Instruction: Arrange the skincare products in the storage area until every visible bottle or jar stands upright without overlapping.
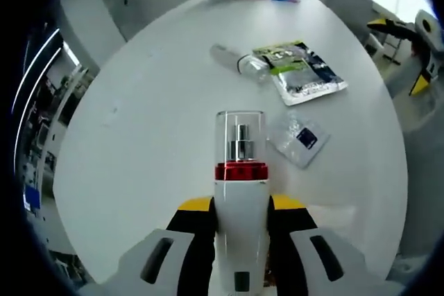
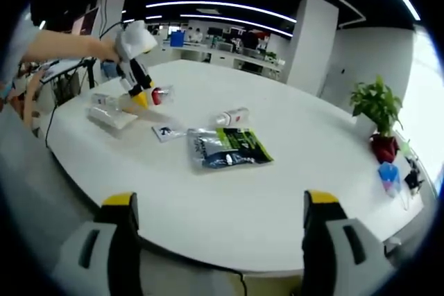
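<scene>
White pump bottle (image 1: 240,199) sits clamped between the left gripper (image 1: 240,216) jaws.

The left hand-held gripper (image 1: 239,240) clamps a white pump bottle (image 1: 241,192), apparently upright, over the table (image 1: 152,129).

The tabletop (image 2: 291,192) lies bare and wide before the right gripper (image 2: 218,230), whose fingers stand well apart with nothing between them. Further in, a green sachet (image 2: 225,148), a small flat packet (image 2: 166,131) and a bottle lying on its side (image 2: 231,116) sit near one another and block the middle. The left gripper (image 2: 139,91) holds a pump bottle (image 1: 240,192) at the far edge. A potted plant (image 2: 378,112) stands well apart at the right
</scene>
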`<move>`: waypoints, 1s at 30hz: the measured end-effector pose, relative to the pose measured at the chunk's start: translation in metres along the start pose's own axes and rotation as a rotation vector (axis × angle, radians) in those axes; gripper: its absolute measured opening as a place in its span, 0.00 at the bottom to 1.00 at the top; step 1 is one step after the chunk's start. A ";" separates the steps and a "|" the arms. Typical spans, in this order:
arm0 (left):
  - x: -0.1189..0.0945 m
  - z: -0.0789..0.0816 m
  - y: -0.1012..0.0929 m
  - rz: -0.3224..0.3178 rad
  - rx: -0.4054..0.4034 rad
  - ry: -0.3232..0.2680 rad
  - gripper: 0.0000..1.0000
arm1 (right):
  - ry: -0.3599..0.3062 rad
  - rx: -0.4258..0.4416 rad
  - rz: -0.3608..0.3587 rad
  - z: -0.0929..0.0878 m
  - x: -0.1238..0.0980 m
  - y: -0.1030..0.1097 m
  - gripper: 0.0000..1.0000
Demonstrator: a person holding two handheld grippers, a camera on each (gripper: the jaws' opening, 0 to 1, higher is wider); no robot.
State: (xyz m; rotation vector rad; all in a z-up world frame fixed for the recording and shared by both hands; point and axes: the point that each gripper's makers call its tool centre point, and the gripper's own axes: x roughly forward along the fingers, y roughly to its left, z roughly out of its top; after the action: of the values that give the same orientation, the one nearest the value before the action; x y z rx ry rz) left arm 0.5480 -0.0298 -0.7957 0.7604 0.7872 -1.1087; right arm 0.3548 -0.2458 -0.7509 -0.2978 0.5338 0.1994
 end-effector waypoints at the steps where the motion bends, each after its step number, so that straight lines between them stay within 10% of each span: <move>1: -0.001 0.001 0.000 0.003 0.001 -0.004 0.25 | -0.002 0.000 0.001 0.000 0.000 0.000 0.99; 30: -0.037 0.047 -0.009 0.114 -0.035 -0.200 0.25 | -0.013 0.002 0.008 0.002 -0.002 0.001 0.99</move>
State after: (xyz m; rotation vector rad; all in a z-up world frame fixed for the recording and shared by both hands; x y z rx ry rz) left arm 0.5382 -0.0546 -0.7415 0.6457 0.5855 -1.0474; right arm 0.3541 -0.2441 -0.7482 -0.2922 0.5225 0.2087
